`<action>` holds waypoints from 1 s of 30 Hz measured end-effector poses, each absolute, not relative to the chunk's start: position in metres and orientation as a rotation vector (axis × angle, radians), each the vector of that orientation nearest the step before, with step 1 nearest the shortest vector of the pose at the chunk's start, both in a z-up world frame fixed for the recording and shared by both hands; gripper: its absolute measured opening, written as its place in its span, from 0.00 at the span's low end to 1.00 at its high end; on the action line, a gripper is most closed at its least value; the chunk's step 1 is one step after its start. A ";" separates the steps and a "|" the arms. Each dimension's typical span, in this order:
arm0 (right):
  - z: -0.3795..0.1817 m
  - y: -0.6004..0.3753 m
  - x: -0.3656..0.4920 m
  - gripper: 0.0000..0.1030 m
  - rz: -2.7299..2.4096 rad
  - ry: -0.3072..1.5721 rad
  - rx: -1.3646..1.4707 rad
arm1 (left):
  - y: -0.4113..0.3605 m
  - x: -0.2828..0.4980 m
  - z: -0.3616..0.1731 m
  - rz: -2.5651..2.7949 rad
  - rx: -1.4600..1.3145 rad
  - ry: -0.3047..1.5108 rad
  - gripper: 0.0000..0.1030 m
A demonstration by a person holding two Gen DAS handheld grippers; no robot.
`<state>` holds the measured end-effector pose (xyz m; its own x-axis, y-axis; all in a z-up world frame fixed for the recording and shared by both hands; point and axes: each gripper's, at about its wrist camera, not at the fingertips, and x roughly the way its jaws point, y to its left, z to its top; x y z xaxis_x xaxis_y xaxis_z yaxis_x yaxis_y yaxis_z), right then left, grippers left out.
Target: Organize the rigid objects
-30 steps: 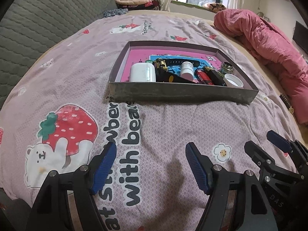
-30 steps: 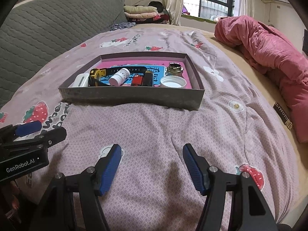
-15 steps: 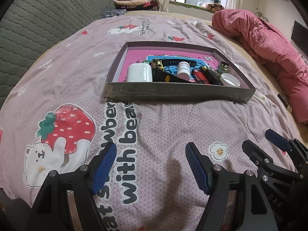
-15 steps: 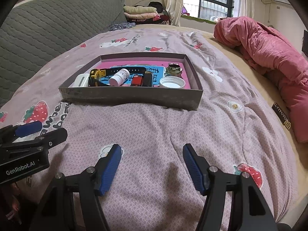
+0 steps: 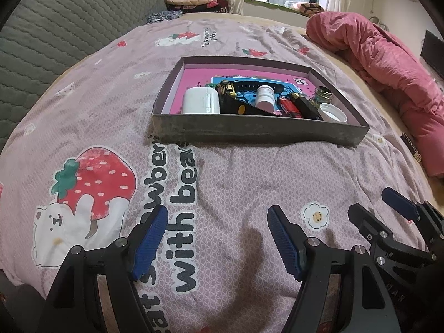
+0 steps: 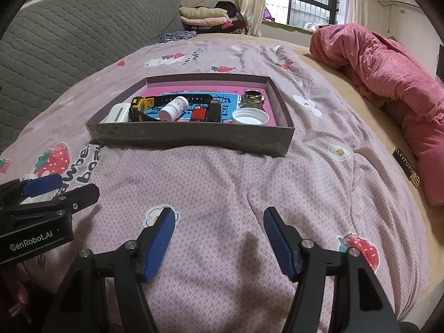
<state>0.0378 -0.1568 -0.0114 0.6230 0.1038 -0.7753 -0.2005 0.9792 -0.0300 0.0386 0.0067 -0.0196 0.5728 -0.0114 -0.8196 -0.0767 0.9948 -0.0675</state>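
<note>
Little has shifted since a second ago: both the left gripper [image 5: 216, 238] and right gripper [image 6: 219, 240] hover with fingers spread and empty over the bed's near edge, while the small items already lie inside the box [image 6: 194, 138], fitting either end of the sorting.

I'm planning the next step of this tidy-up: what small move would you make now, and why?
Probably none that commits: the white case, pill bottle, red lighter and white cap all lie inside the box, both grippers open and empty. That fits finished, or items awaiting removal.
</note>
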 end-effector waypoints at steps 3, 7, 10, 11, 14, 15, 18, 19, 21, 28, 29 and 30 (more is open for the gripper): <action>-0.011 -0.157 0.037 0.64 0.176 0.879 -0.118 | 0.006 0.039 -0.020 0.040 -0.097 0.964 0.73; -0.012 -0.156 0.037 0.64 0.175 0.882 -0.120 | 0.006 0.040 -0.021 0.042 -0.095 0.968 0.73; -0.012 -0.156 0.037 0.64 0.174 0.880 -0.120 | 0.006 0.040 -0.021 0.045 -0.094 0.967 0.73; -0.012 -0.156 0.037 0.64 0.174 0.880 -0.120 | 0.006 0.040 -0.021 0.046 -0.093 0.968 0.73; -0.012 -0.156 0.036 0.64 0.173 0.881 -0.120 | 0.006 0.040 -0.021 0.047 -0.092 0.971 0.73; -0.012 -0.156 0.036 0.64 0.173 0.881 -0.120 | 0.006 0.040 -0.021 0.048 -0.091 0.971 0.73; -0.012 -0.156 0.036 0.64 0.173 0.879 -0.119 | 0.006 0.040 -0.021 0.048 -0.092 0.969 0.73; -0.012 -0.156 0.036 0.64 0.173 0.880 -0.119 | 0.006 0.040 -0.021 0.049 -0.090 0.969 0.73; -0.012 -0.156 0.036 0.64 0.172 0.881 -0.120 | 0.005 0.040 -0.021 0.050 -0.091 0.968 0.73; -0.012 -0.156 0.036 0.64 0.173 0.880 -0.120 | 0.004 0.041 -0.021 0.055 -0.087 0.971 0.73; -0.012 -0.156 0.036 0.64 0.173 0.879 -0.121 | 0.005 0.041 -0.021 0.053 -0.089 0.970 0.73; -0.012 -0.156 0.036 0.64 0.172 0.880 -0.120 | 0.004 0.041 -0.021 0.052 -0.089 0.970 0.73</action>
